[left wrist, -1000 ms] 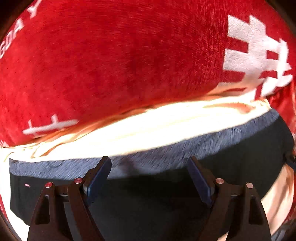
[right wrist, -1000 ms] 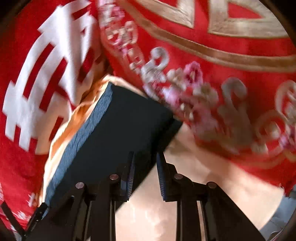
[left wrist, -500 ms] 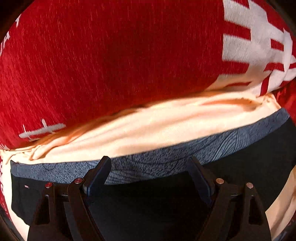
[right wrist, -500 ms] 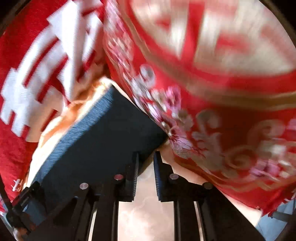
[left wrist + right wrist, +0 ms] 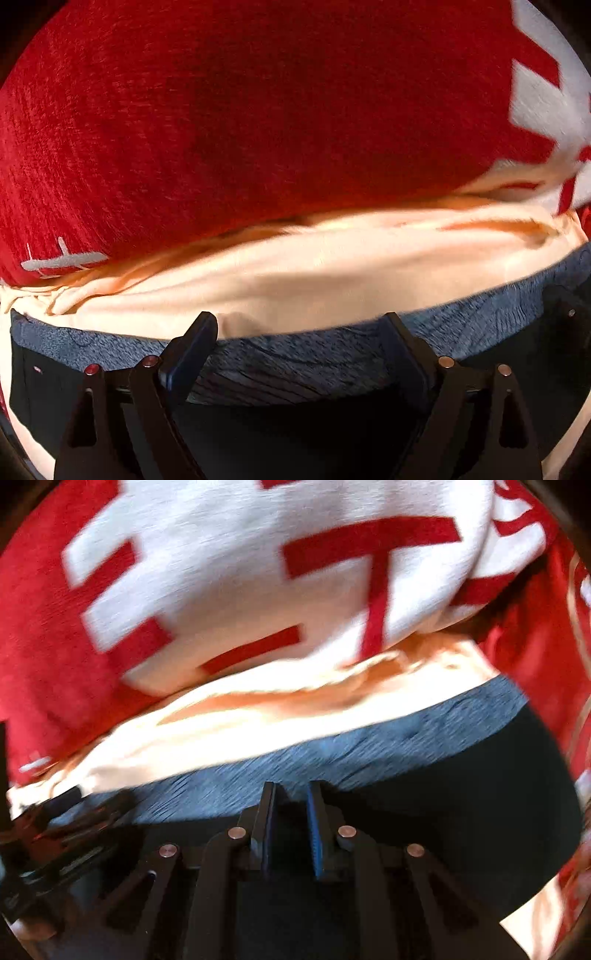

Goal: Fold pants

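The pants (image 5: 295,435) are black with a grey-blue patterned waistband (image 5: 303,358), lying flat on a cream sheet (image 5: 314,273). My left gripper (image 5: 295,332) is open wide, its fingers over the waistband's edge. In the right wrist view the same pants (image 5: 443,797) and waistband (image 5: 369,749) fill the lower half. My right gripper (image 5: 290,797) has its jaws nearly together with a small gap, hovering over the black fabric just below the waistband; nothing shows between the pads. The left gripper (image 5: 55,834) shows blurred at the left edge.
A red blanket (image 5: 258,129) with white characters lies just beyond the cream sheet. It also shows in the right wrist view (image 5: 258,572). A red embroidered cloth (image 5: 546,657) borders the pants on the right.
The right gripper has swung from the pants' side corner to face the waistband head-on, jaws still nearly shut. The left gripper has edged forward over the waistband.
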Demonstrator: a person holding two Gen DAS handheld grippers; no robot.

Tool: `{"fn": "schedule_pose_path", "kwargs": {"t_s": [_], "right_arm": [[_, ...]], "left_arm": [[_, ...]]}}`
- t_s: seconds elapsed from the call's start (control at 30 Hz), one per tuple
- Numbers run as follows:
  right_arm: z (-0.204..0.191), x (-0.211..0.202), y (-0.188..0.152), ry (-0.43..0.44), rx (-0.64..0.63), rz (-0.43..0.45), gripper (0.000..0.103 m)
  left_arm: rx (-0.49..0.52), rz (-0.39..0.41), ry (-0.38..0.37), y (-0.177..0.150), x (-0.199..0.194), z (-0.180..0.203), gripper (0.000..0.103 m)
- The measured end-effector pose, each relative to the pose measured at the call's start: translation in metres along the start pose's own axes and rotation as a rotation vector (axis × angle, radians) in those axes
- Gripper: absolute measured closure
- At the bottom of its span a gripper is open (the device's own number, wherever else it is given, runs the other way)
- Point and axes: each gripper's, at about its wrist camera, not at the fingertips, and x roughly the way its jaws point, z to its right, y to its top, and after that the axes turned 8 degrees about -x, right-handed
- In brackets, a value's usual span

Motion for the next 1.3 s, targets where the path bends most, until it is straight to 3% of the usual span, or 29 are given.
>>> {"fn": "schedule_pose_path", "kwargs": {"t_s": [0.13, 0.23, 0.37, 0.47, 0.5, 0.53, 0.63, 0.77, 0.93, 1.23, 1.3], "right_arm": [[0.020, -0.009, 0.008, -0.025, 0.077, -0.043, 0.085], [0.016, -0.033, -0.003, 0.035, 0.080, -0.040, 0.085], [-0.023, -0.058, -0.043, 0.097, -0.025, -0.056, 0.084], [-0.049, -0.052, -0.077, 0.083, -0.104, -0.099, 0.084], [-0.053, -0.046, -0.083, 0.069, -0.116, -0.110, 0.084], [-0.055, -0.050, -0.093, 0.054, -0.133, -0.058, 0.084], [-0.056, -0.059, -0.104, 0.012, -0.155, -0.055, 0.084], [-0.038, -0.078, -0.115, 0.056, -0.062, -0.088, 0.081], [-0.003, -0.091, -0.130, 0.139, 0.133, -0.121, 0.067], [0.029, -0.082, -0.147, 0.200, 0.326, -0.142, 0.066], [0.032, -0.081, -0.150, 0.205, 0.349, -0.142, 0.066]], "left_arm": [[-0.020, -0.001, 0.010, 0.014, -0.016, -0.014, 0.013], [0.008, -0.006, -0.002, 0.005, -0.033, -0.017, 0.013], [0.073, -0.036, -0.009, -0.024, -0.037, -0.002, 0.013], [0.139, -0.061, 0.039, -0.048, -0.025, 0.006, 0.012], [0.114, -0.025, 0.016, -0.052, -0.027, 0.003, 0.012], [0.109, -0.028, 0.012, -0.052, -0.027, 0.003, 0.012], [0.128, -0.061, 0.015, -0.044, -0.027, 0.011, 0.012], [0.152, -0.085, 0.045, -0.039, -0.038, 0.022, 0.012], [0.146, -0.114, 0.033, -0.035, -0.054, 0.008, 0.012], [0.185, -0.128, 0.016, -0.016, -0.052, 0.038, 0.012], [0.188, -0.126, 0.007, -0.026, -0.053, 0.027, 0.012]]}}
